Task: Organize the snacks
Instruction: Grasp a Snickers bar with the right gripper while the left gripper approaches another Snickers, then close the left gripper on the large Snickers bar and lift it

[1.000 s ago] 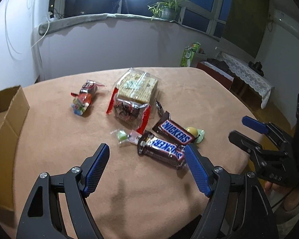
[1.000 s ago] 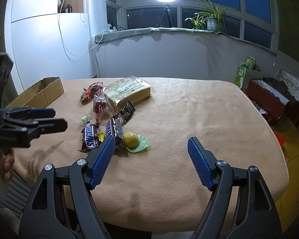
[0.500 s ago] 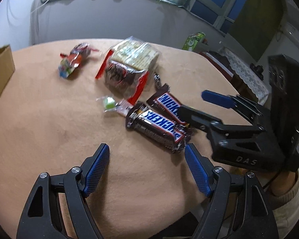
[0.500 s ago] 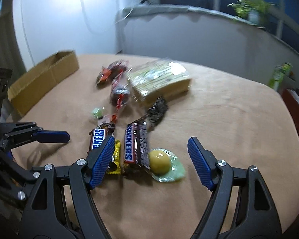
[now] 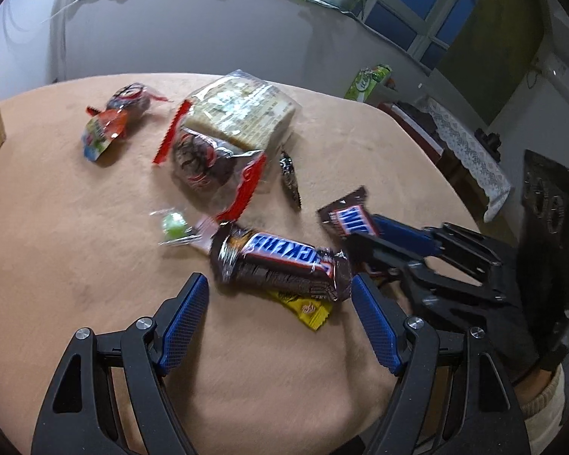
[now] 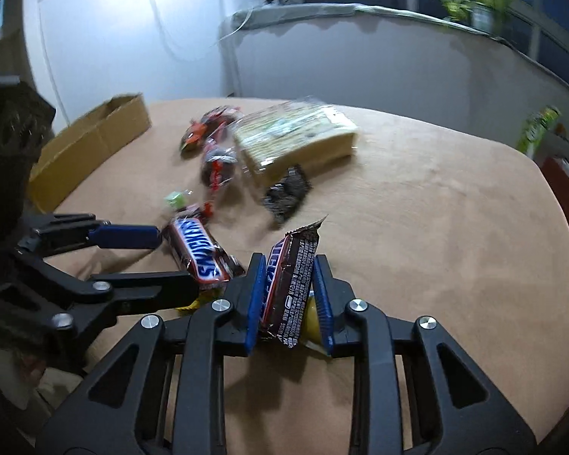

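My right gripper [image 6: 289, 265] is shut on a Snickers bar [image 6: 290, 284] that stands on edge between its blue pads; the same bar [image 5: 347, 216] shows in the left wrist view, held by the right gripper [image 5: 368, 233]. My left gripper [image 5: 280, 305] is open, its jaws straddling a second Snickers bar [image 5: 280, 261] that lies on the table; in the right wrist view the left gripper [image 6: 167, 258] flanks that bar [image 6: 199, 254]. A yellow wrapper [image 5: 303, 307] lies under it.
A cracker pack [image 5: 239, 110], a dark cookie pack [image 5: 205, 163], a red snack pack [image 5: 113, 121], a green candy [image 5: 172, 223] and a small black sachet [image 5: 290, 176] lie on the tan tablecloth [image 5: 57, 246]. A cardboard box [image 6: 91, 148] stands at the left edge. A yellow sweet [image 6: 310, 320] sits behind the right pad.
The right gripper has closed on one Snickers bar and tipped it on edge. The left gripper has moved forward around the other bar, staying open.
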### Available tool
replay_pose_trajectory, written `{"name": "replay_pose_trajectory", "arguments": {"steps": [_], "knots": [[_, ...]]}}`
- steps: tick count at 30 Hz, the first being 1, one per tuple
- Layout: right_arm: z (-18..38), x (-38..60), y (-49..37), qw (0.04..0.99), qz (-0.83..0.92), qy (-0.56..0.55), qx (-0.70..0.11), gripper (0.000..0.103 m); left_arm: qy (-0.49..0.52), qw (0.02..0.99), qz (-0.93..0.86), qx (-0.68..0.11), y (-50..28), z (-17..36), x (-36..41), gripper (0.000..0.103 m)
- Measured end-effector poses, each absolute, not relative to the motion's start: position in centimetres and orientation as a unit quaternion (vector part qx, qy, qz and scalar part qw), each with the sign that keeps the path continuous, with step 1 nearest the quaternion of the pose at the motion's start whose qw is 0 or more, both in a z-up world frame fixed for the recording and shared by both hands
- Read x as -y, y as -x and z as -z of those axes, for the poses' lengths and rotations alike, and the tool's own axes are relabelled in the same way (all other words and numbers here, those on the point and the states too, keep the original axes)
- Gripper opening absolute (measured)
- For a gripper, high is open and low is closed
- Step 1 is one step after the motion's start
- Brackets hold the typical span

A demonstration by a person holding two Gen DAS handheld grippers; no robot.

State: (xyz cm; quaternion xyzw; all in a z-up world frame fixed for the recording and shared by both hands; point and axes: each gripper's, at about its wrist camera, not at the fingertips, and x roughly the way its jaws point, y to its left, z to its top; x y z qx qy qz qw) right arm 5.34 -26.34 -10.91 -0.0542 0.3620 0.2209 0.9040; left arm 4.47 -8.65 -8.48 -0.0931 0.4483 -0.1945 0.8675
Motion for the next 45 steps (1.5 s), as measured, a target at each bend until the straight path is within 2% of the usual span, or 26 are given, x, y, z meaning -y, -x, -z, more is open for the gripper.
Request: {"name": "replay_pose_trajectory", "arguments": {"steps": [6,17,23,34,37,41,42,45], "knots": [[10.0,28.0,-3.7,0.926,-0.162,0.029,-0.339,0.025,0.117,0.862,0.2,-0.451,-5.3,8.2,8.4,0.077],[7.6,31.6,0.5,0.95,-0.068,0.0,-0.304,0.02,0.07,0.878,0.207,-0.425,-4.8,7.9,9.0,0.077],[8.2,32.8,0.7,0.951,-0.063,-0.024,-0.303,0.02,0.061,0.887,0.206,-0.409,-3.4,7.1,9.1,0.077],[9.2,34.1,0.5,0.95,-0.081,-0.036,-0.299,0.02,0.001,0.893,0.171,-0.417,-6.3,8.7,12.5,0.077],[9.4,34.7,0.5,0.95,-0.082,-0.047,-0.297,0.02,-0.018,0.892,0.183,-0.413,-6.2,8.5,13.3,0.055],[9.6,34.8,0.5,0.95,-0.084,-0.05,-0.296,0.02,-0.033,0.891,0.189,-0.411,-6.3,8.4,14.1,0.048],[9.6,34.8,0.5,0.95,-0.084,-0.051,-0.295,0.02,-0.031,0.891,0.191,-0.411,-6.4,8.4,14.0,0.041],[9.5,34.8,0.6,0.951,-0.084,-0.051,-0.293,0.02,-0.021,0.891,0.195,-0.409,-6.5,8.1,13.6,0.04]]}}
